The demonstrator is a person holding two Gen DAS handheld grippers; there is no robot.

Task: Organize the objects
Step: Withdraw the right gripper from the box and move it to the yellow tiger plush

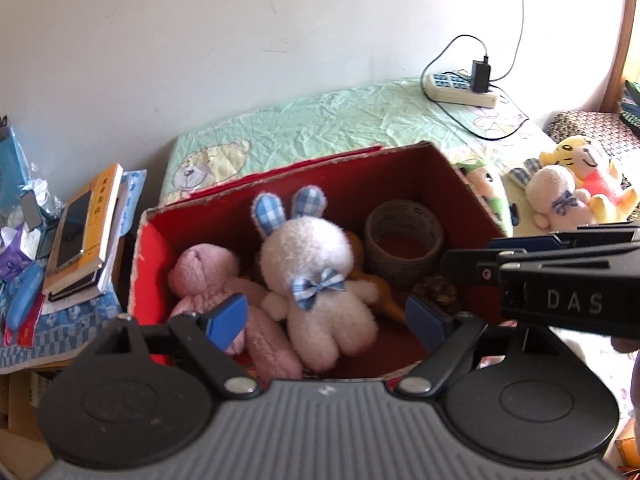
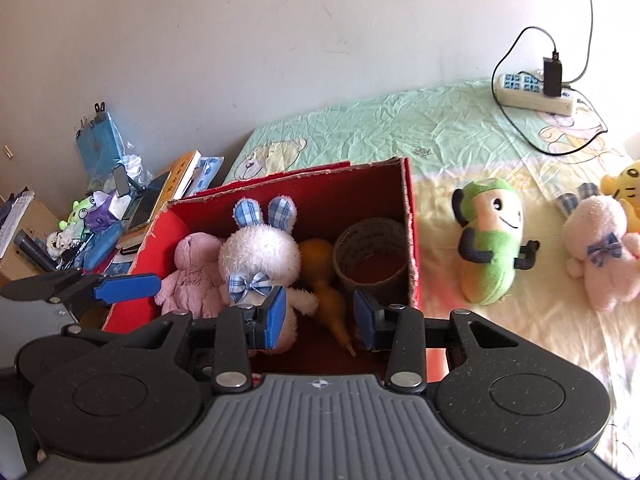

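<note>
Right wrist view showed the task partly done: a red cardboard box [image 2: 412, 240] stood on the bed [image 2: 400, 120] with several things already inside, while three soft toys lay outside it on the bedsheet. Inside the box, from its left wall toward its right wall, were a pink plush [image 2: 192, 272], a white bunny [image 2: 260, 256] with blue checked ears and a bow, a yellow-brown gourd-shaped object [image 2: 324, 284] and a wide roll of tape [image 2: 370, 254] standing on its rim in the far right corner; the left wrist view also showed a small dark object beside the roll, too blurred to identify. Well to the right of the box lay the green bean plush [image 2: 490, 248]; further right again, a second pale pink bunny [image 2: 600, 248] touched a yellow tiger toy [image 2: 626, 188] at the frame edge. Judged roughly half complete, since those three toys were not yet boxed. The right gripper [image 2: 320, 320] hovered over the near side of the box, jaws at a middling gap with nothing gripped. The left gripper [image 1: 324, 316], also above the box, had jaws wide and empty. A power strip [image 2: 536, 96] lay far behind the box near the wall, and clutter of books sat left of it; whether these belonged to the task could not be told.
</note>
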